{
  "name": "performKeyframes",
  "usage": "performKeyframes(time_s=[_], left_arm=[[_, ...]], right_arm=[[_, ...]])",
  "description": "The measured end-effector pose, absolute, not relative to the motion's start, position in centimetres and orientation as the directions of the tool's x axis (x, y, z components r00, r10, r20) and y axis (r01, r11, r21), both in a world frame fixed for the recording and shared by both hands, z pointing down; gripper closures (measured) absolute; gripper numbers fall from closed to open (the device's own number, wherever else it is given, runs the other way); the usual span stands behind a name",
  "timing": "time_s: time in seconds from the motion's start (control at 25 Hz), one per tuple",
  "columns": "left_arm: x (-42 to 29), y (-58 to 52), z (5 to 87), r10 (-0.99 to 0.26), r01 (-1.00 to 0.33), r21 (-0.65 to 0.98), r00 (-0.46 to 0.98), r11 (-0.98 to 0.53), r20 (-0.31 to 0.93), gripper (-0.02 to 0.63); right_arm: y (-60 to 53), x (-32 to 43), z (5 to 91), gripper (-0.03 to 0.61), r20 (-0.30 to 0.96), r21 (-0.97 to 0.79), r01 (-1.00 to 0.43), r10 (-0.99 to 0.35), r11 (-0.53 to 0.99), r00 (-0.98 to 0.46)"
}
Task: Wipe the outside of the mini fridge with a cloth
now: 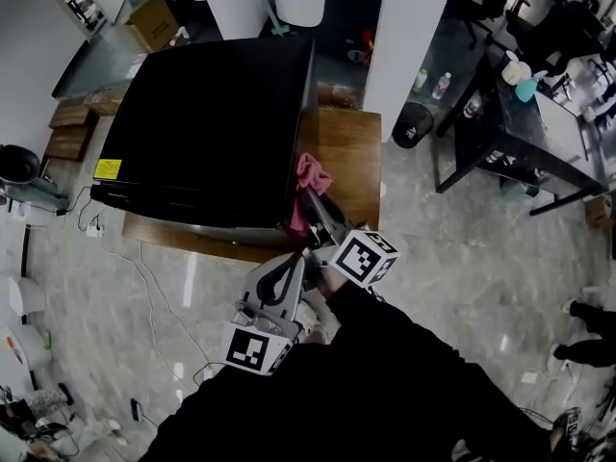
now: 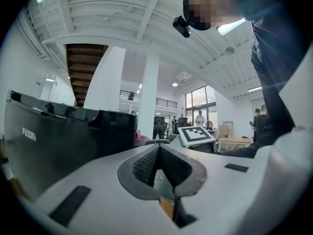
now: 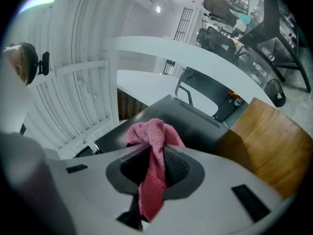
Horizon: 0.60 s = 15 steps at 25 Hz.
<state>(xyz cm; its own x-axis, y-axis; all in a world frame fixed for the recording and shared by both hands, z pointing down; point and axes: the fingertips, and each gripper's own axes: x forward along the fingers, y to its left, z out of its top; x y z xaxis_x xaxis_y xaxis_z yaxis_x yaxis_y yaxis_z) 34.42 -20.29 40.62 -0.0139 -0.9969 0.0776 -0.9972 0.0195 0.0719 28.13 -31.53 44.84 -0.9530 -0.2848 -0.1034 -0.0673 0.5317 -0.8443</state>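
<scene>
I have the right gripper clamped on the pink cloth. A wad bunches just past the jaw tips, and a tail hangs back between the pads. The fridge stands straight ahead of those jaws, its dark wall just beyond the wad. The wooden table spreads to the right of them. From the head view the cloth sits at the fridge's right side wall, near its top edge. I cannot tell whether it is pressing or only near.

My left gripper is pinched together on nothing, with the fridge front off to the left of its jaws.

To wipe well, I judge that I should lead with the wad, not the jaw tips, so that only fabric meets the panel. I would press lightly and draw long overlapping strokes down the wall. The grip is narrow, so too much drag could pull the cloth out. I would hold the left gripper clear.
</scene>
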Motion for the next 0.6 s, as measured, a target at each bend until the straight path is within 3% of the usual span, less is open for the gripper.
performKeyframes(time_s=[0.6], left_arm=[[34.7, -23.0, 52.4, -0.97, -0.99, 0.11, -0.06, 0.088, 0.237, 0.607]], right_arm=[[-32.7, 26.6, 63.5, 0.511, 0.134, -0.885, -0.221, -0.23, 0.409, -0.964]])
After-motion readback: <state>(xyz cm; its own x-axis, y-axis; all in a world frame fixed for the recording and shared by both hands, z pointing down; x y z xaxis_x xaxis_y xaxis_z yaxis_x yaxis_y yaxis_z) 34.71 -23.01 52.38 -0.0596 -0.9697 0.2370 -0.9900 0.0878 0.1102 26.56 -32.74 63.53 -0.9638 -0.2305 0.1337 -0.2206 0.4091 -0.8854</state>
